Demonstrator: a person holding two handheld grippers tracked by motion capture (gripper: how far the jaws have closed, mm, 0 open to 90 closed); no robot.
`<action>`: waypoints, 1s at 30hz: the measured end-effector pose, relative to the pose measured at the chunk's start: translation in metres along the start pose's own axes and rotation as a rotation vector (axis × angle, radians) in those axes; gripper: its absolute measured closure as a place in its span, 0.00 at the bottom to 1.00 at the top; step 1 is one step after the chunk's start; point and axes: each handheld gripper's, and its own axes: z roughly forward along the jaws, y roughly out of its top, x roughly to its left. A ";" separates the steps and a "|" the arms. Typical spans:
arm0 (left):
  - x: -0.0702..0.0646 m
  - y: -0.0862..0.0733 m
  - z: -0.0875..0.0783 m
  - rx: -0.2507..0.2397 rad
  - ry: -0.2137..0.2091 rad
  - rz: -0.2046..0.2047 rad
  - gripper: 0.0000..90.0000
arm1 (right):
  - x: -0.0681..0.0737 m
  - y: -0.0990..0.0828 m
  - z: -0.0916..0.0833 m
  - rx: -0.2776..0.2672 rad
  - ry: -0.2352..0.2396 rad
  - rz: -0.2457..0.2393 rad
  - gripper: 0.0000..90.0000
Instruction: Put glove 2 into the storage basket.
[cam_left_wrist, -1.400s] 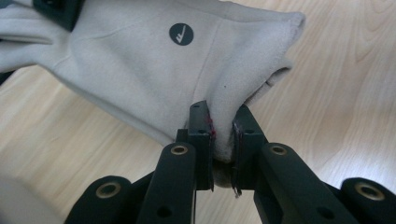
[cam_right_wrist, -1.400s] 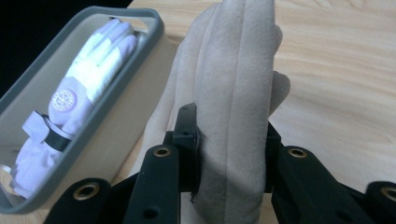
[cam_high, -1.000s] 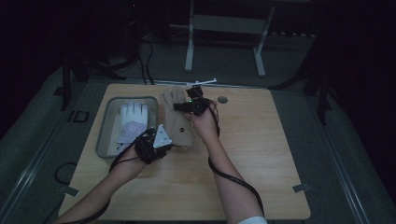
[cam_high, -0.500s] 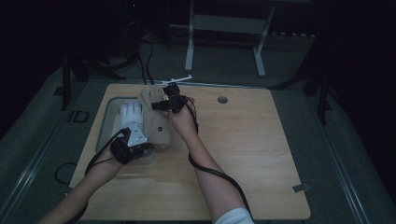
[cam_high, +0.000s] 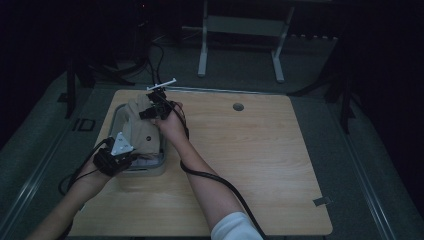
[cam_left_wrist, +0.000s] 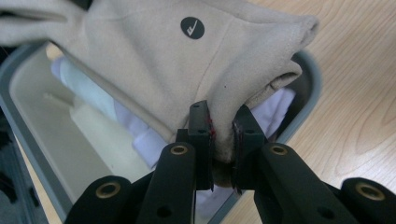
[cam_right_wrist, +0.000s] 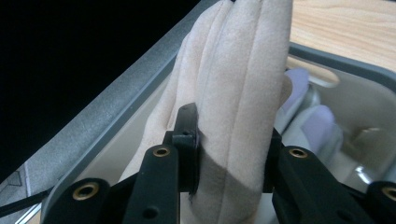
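Nearest the person, the left gripper (cam_high: 116, 156) sits at the near end of the grey tray (cam_high: 150, 171), which rests on the left part of the wooden table (cam_high: 260, 165). In the left gripper view its two black jaws are clenched on the cuff edge of a beige glove (cam_left_wrist: 173, 60), with the fabric pinched tight between the red-lined pads. The cuff opening shows just to the right of the jaws. A round dark logo patch (cam_left_wrist: 192, 27) sits on the back of the glove.

The glove hangs stretched over the tray, held up off it between the two grippers. Under it, inside the tray, lies a white glove (cam_left_wrist: 140, 135), partly covered by the beige one.

Farther on, at the far end of the tray, the right gripper (cam_high: 152, 107) grasps the finger end of the beige glove (cam_high: 142, 127). In the right gripper view the padded fingers of the glove (cam_right_wrist: 238, 84) stand between the jaws, which press on them from both sides. Beyond the glove the tray's pale inside and grey rim (cam_right_wrist: 336, 60) show, with the white glove (cam_right_wrist: 313, 121) lying inside.

A black cable (cam_high: 225, 182) trails from the right gripper along the person's forearm, which has a white sleeve (cam_high: 232, 227) at the bottom of the high view. Toward the far edge of the table is a small round hole (cam_high: 238, 107). Past the table, on the dark floor, stands a pale metal frame (cam_high: 240, 30)
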 end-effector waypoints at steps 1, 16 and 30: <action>0.001 -0.002 0.002 0.000 -0.005 -0.009 0.91 | 0.001 0.000 0.003 0.002 -0.002 0.001 0.78; 0.005 -0.011 0.020 0.052 -0.049 -0.039 0.88 | -0.007 -0.007 0.027 0.056 -0.019 -0.003 0.58; 0.011 -0.010 0.006 0.026 -0.031 -0.089 0.50 | -0.013 -0.024 -0.016 0.036 -0.004 -0.075 0.24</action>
